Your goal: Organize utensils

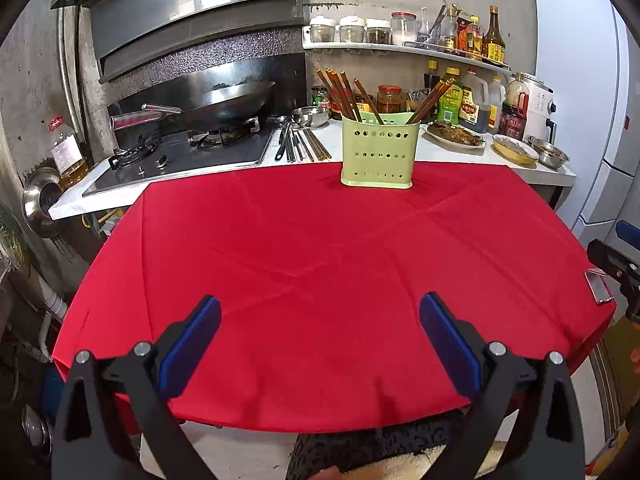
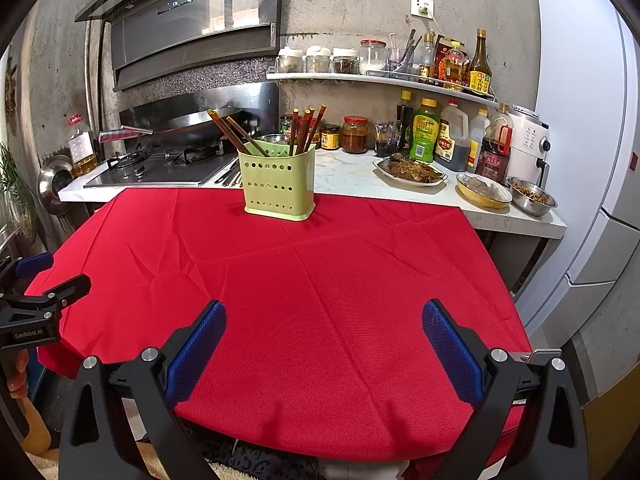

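A red cloth-covered tabletop (image 1: 320, 260) is seen butted against a white marble kitchen counter (image 2: 352, 178) carrying a gas hob with a steel wok (image 1: 224, 106), sauce bottles and food dishes. A pale green perforated plastic utensil holder (image 1: 378, 154) with brown wooden chopsticks (image 1: 344, 94) in it is stood at the cloth's far edge; loose dark utensils (image 1: 298, 144) are laid on the counter behind. The left tool (image 1: 320, 344) and right tool (image 2: 324, 348) are both held wide apart, with nothing gripped, above the near edge.

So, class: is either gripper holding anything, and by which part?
Nothing is held. The left gripper and right gripper are both open above the red tablecloth.
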